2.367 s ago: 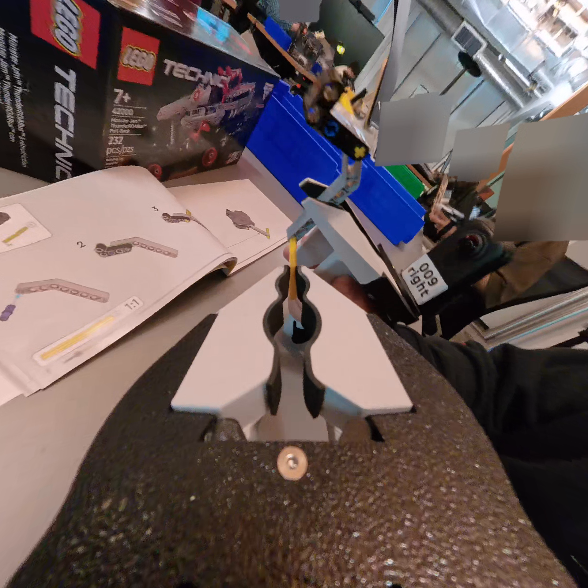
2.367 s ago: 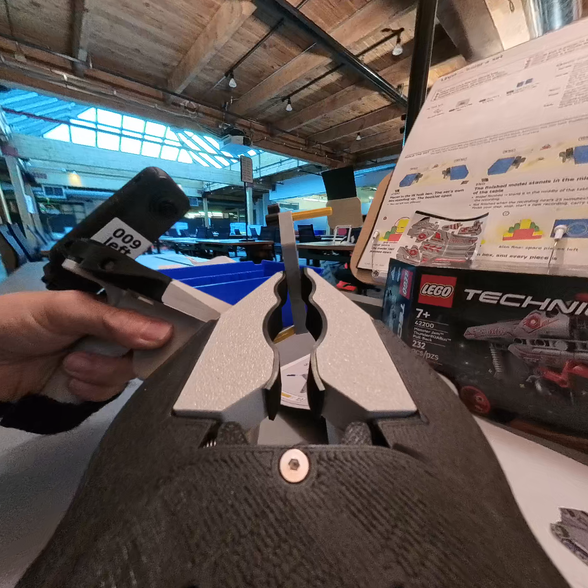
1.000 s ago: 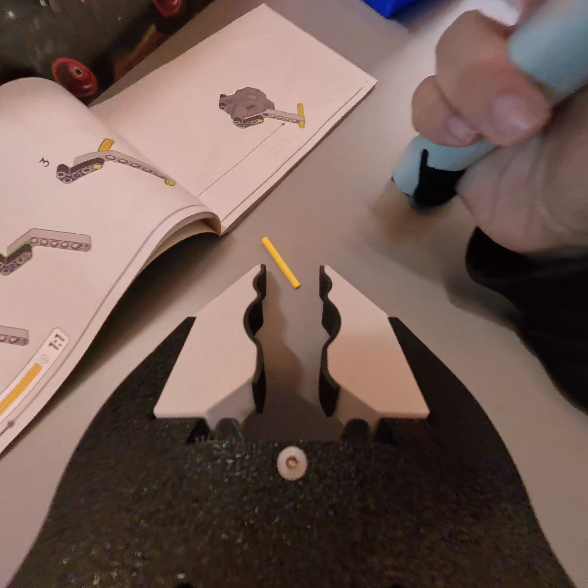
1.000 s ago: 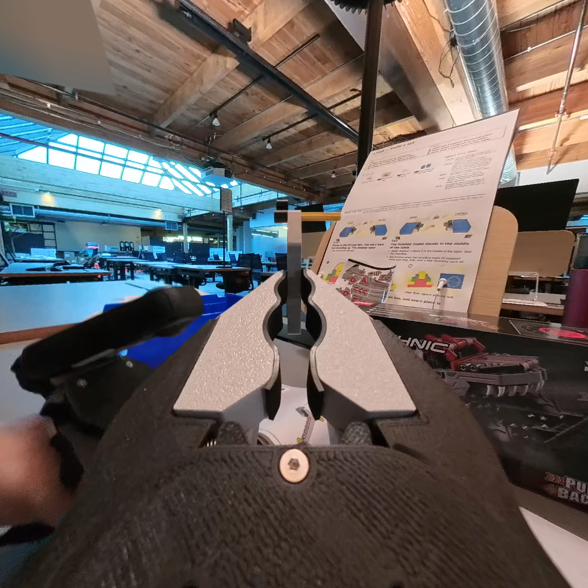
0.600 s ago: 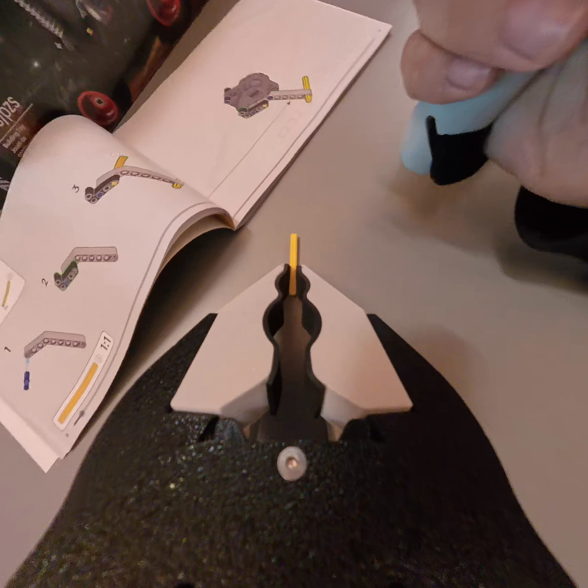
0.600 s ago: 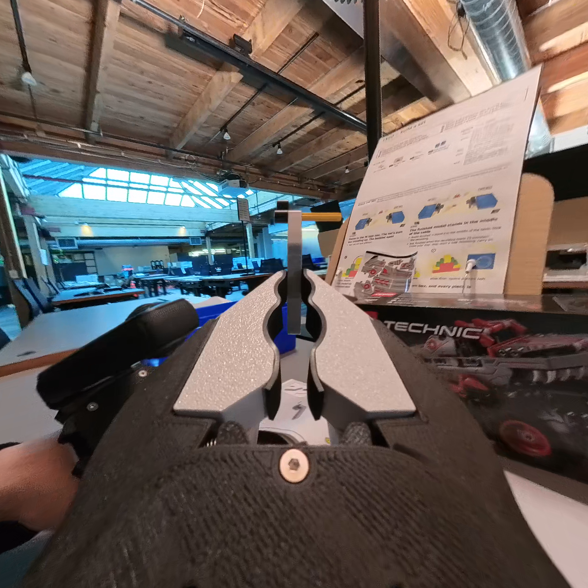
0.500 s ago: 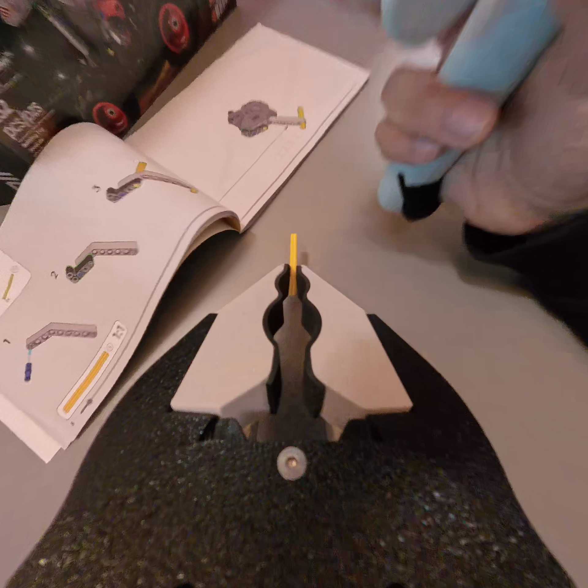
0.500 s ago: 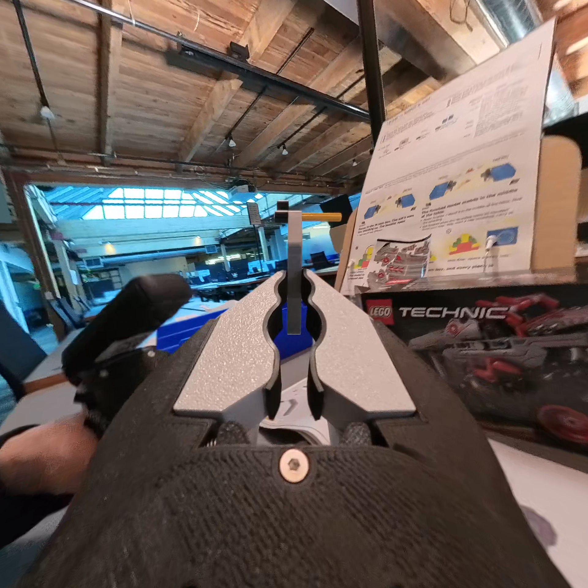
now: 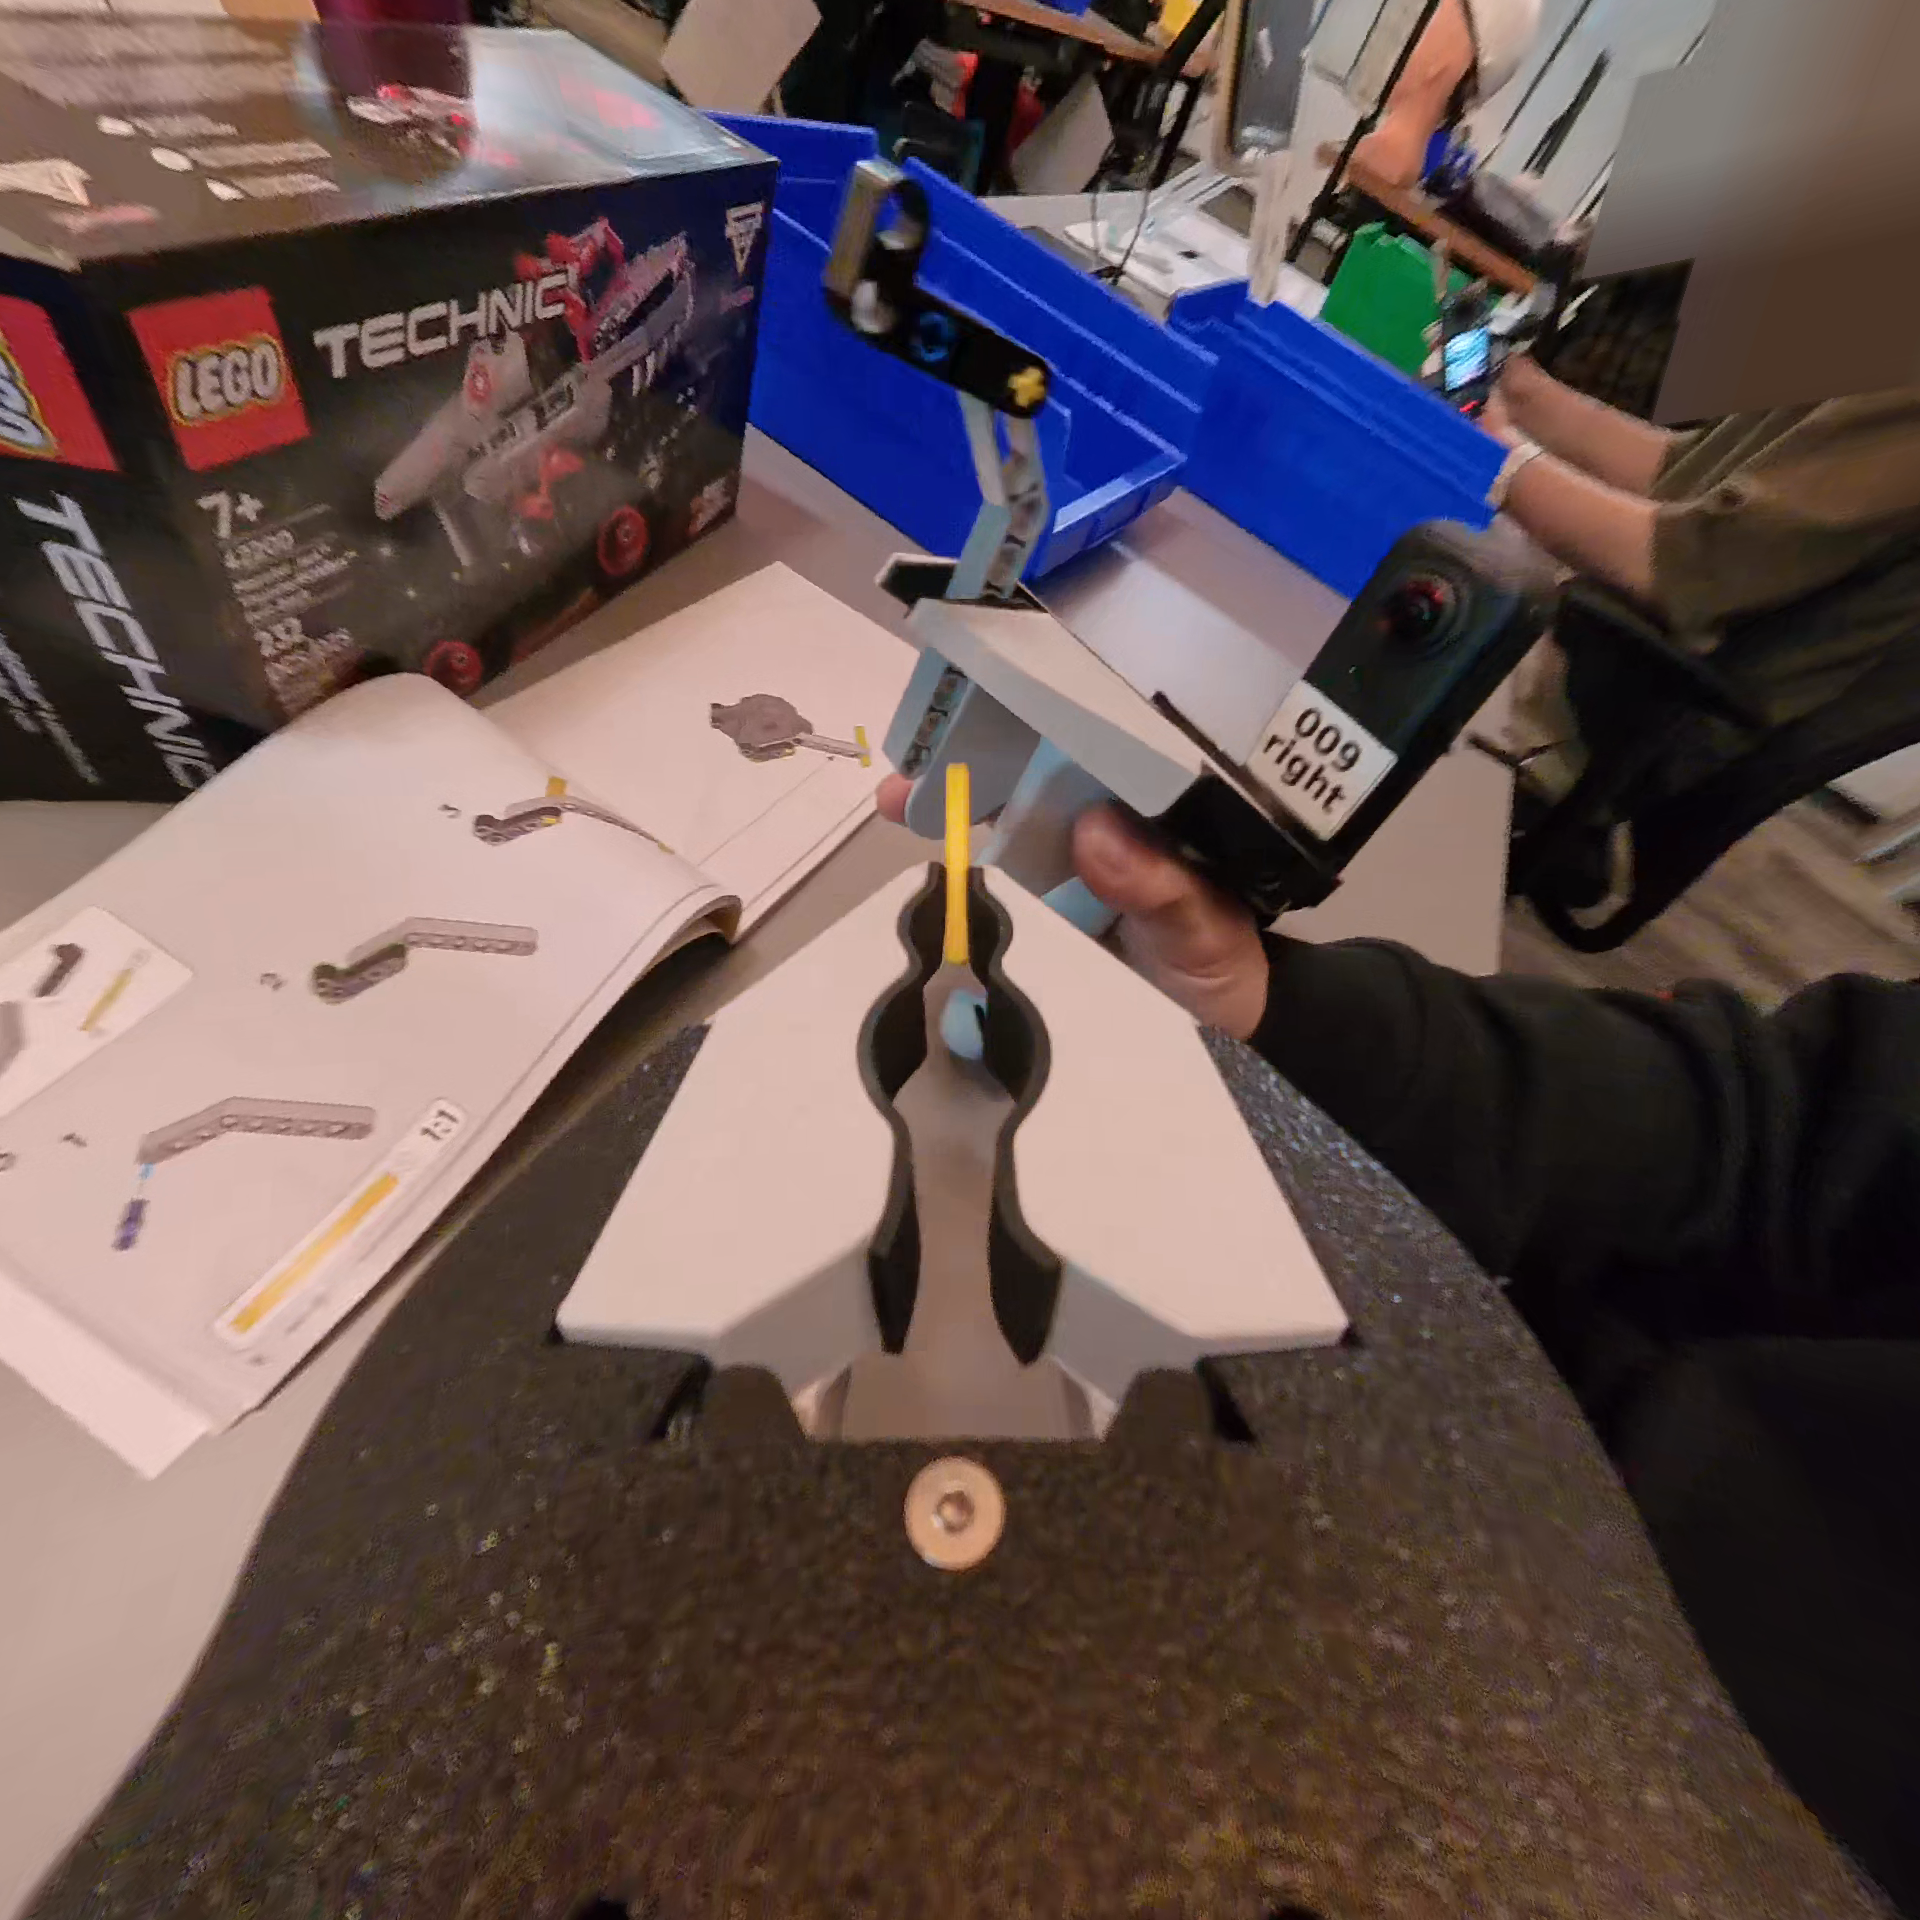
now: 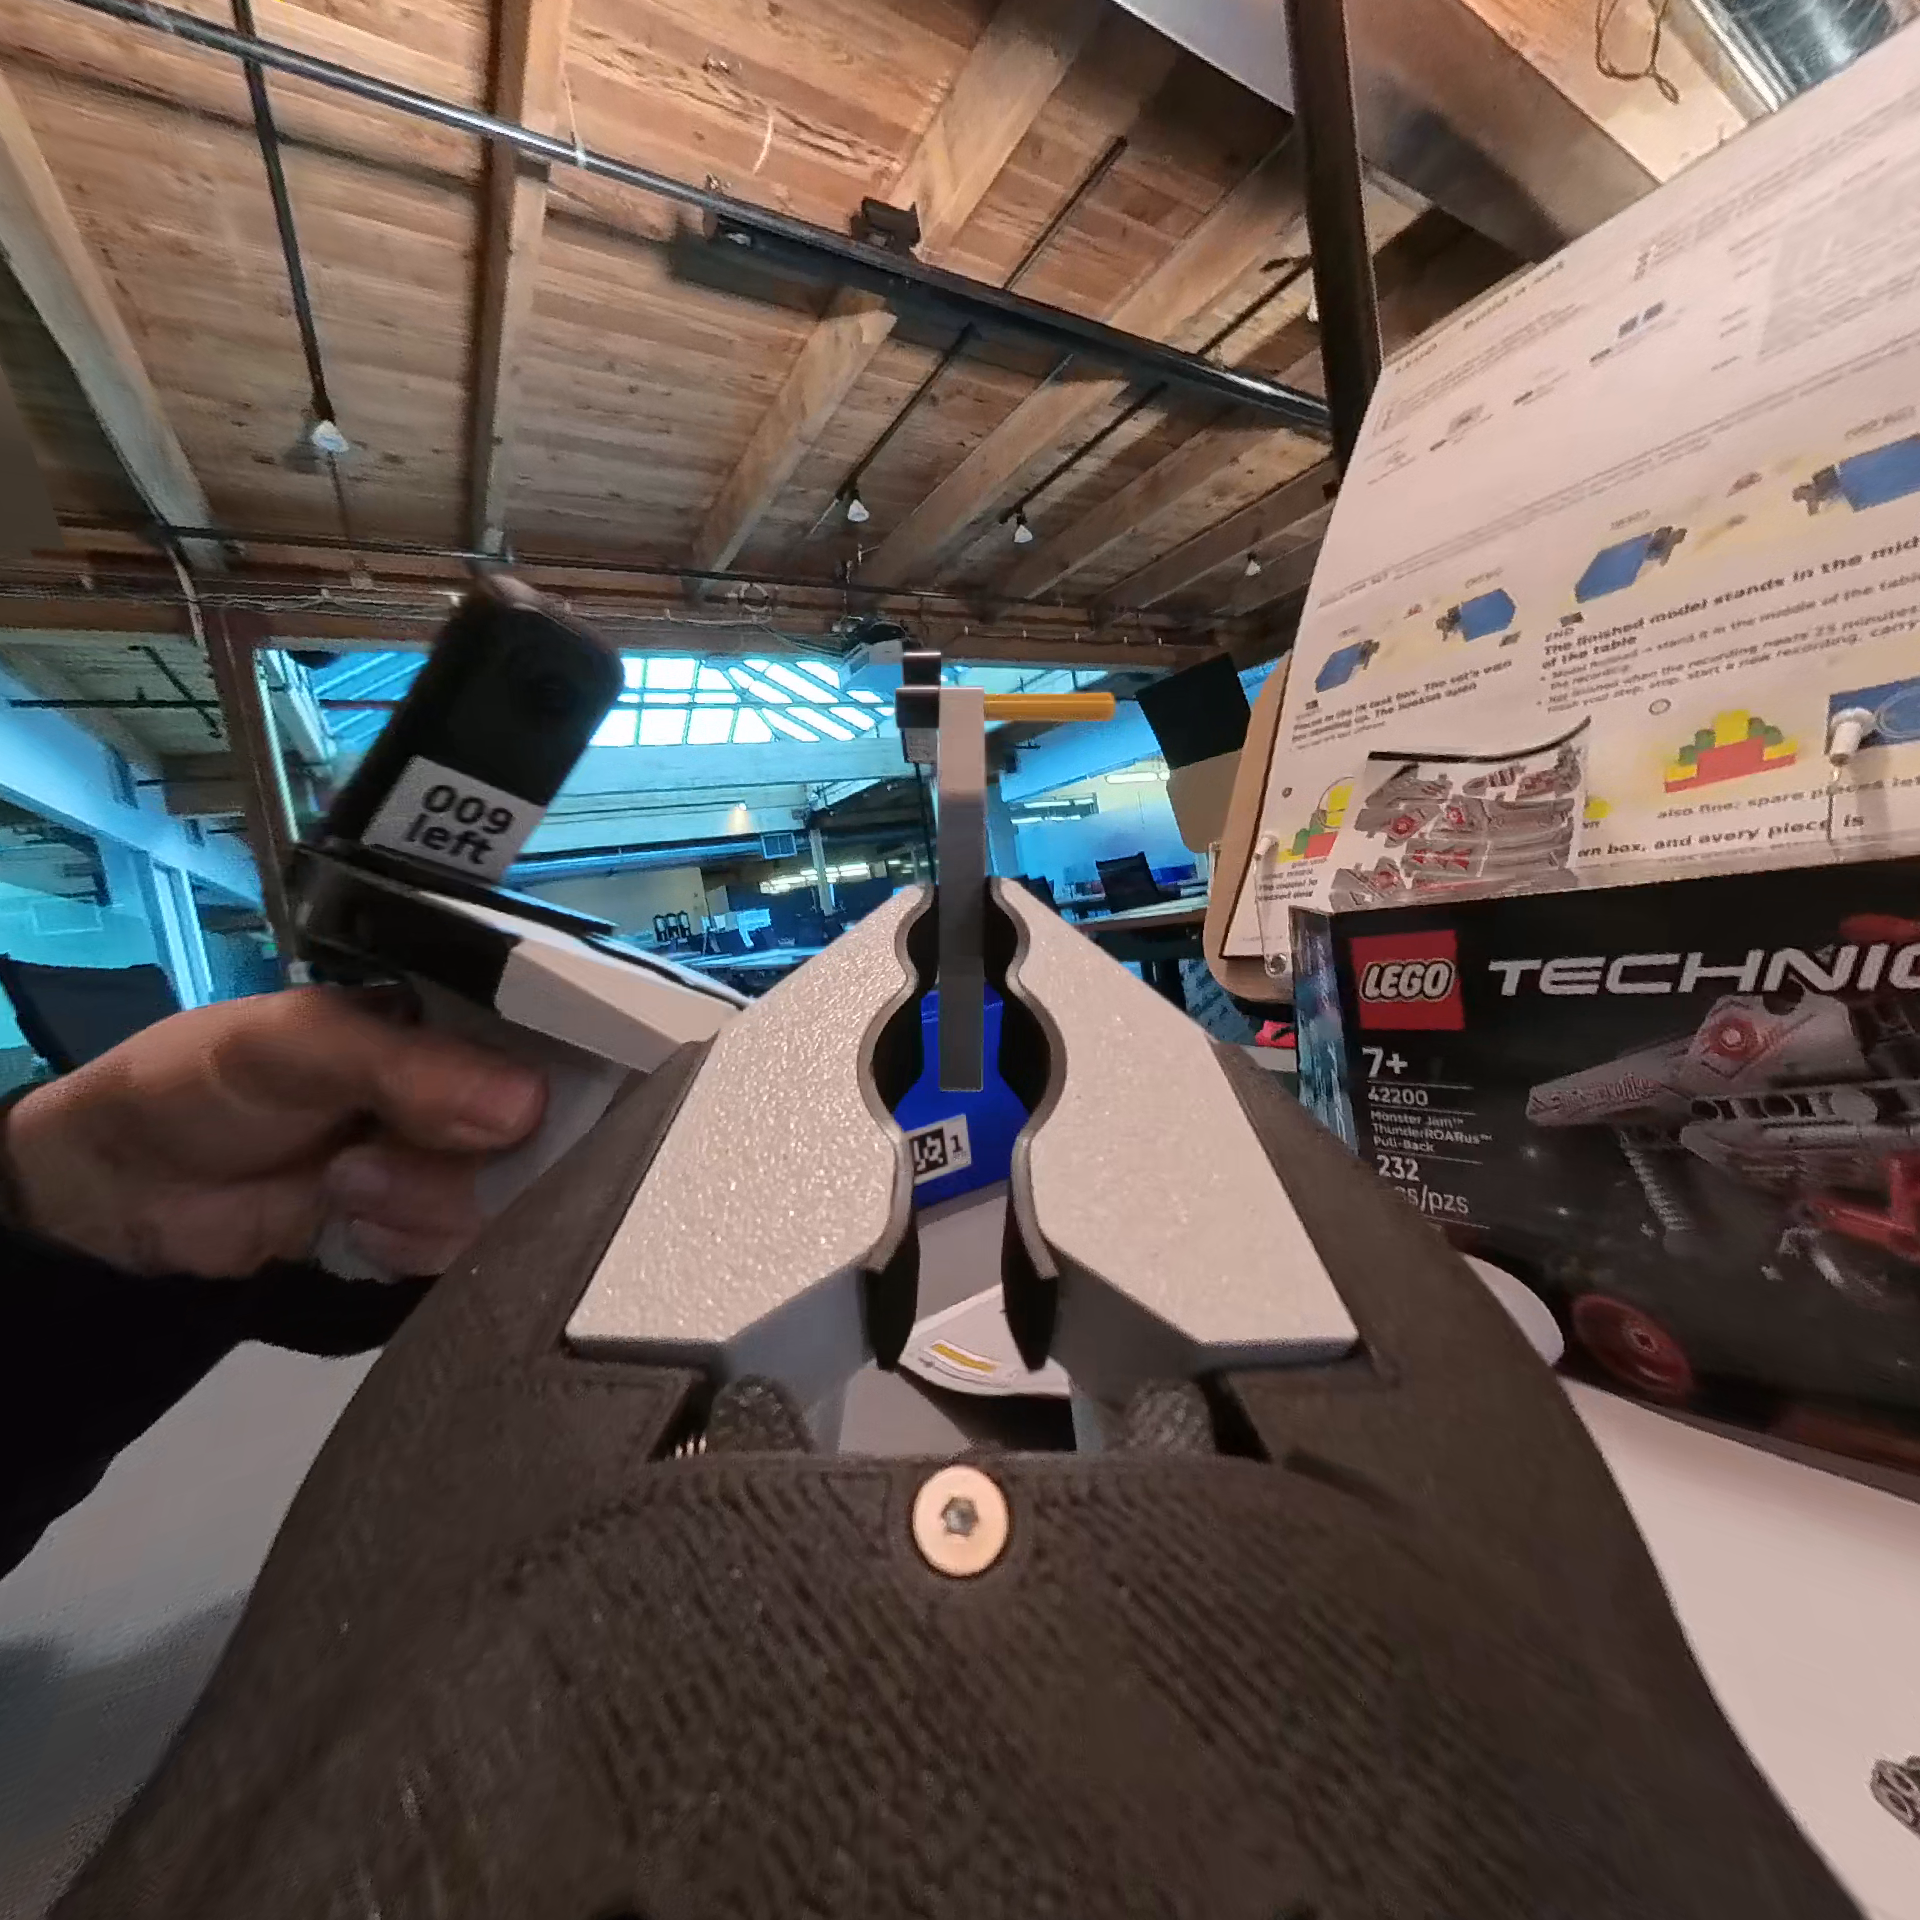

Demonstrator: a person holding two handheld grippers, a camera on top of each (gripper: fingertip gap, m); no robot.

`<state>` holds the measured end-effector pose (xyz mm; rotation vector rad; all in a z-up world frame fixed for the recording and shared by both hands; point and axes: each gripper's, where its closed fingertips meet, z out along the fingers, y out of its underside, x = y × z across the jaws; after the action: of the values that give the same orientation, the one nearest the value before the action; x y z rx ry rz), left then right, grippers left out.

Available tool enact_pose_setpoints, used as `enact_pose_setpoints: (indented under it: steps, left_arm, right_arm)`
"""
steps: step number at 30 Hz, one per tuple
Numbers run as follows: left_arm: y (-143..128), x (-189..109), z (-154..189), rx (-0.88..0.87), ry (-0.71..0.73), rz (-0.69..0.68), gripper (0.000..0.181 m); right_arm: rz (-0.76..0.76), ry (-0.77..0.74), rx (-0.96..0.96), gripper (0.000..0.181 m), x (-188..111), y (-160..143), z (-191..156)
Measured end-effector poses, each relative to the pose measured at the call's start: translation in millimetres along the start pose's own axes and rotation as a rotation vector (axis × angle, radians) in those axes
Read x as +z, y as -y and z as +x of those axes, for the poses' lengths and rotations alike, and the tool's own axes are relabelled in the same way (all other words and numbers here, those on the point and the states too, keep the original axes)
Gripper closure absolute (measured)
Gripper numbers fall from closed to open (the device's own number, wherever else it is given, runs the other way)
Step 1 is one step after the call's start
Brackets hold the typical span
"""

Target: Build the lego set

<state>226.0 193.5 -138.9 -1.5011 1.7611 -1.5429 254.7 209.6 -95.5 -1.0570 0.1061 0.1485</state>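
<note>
Each gripper, the left gripper (image 9: 954,883) and the right gripper (image 10: 961,899), has pale grey wedge-shaped jaws with wavy black-lined inner edges, set in a rough black speckled body with one silver hex screw behind the jaws. Each carries a black camera with a white label. Both sleeves are black.

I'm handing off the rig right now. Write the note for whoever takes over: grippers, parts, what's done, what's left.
Left gripper: shut on the yellow axle, held off the table.
Right gripper: shut on the grey beam assembly, raised, one yellow axle already through its top.
The instruction booklet lies open beside the set box.
Left: push the held axle into the assembly, then carry on with the booklet.
</note>
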Motion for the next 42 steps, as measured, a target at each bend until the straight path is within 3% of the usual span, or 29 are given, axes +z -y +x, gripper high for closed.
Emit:
enact_pose_setpoints:
  steps: [1,12,23,37,42]
  left_arm:
    - [1,-1,-1,-0.022,-0.021,0.004,0.18]
    - [-4,-15,-6,-0.123,-0.151,0.013,0.18]
    - [-5,-16,-6,-0.187,-0.188,0.025,0.18]
    - [4,-11,6,-0.585,-0.53,0.163,0.18]
    - [4,-3,-1,-0.441,-0.342,0.176,0.18]
  right_arm:
    - [0.008,0.009,-0.018,0.175,0,1,-2]
    - [-0.025,0.049,-0.23,0.175,6,-2,-24]
    - [-0.022,0.066,-0.215,0.175,7,-5,-26]
    - [-0.019,0.081,-0.426,0.175,5,5,-31]
    - [-0.05,0.026,-0.383,0.175,4,2,-20]
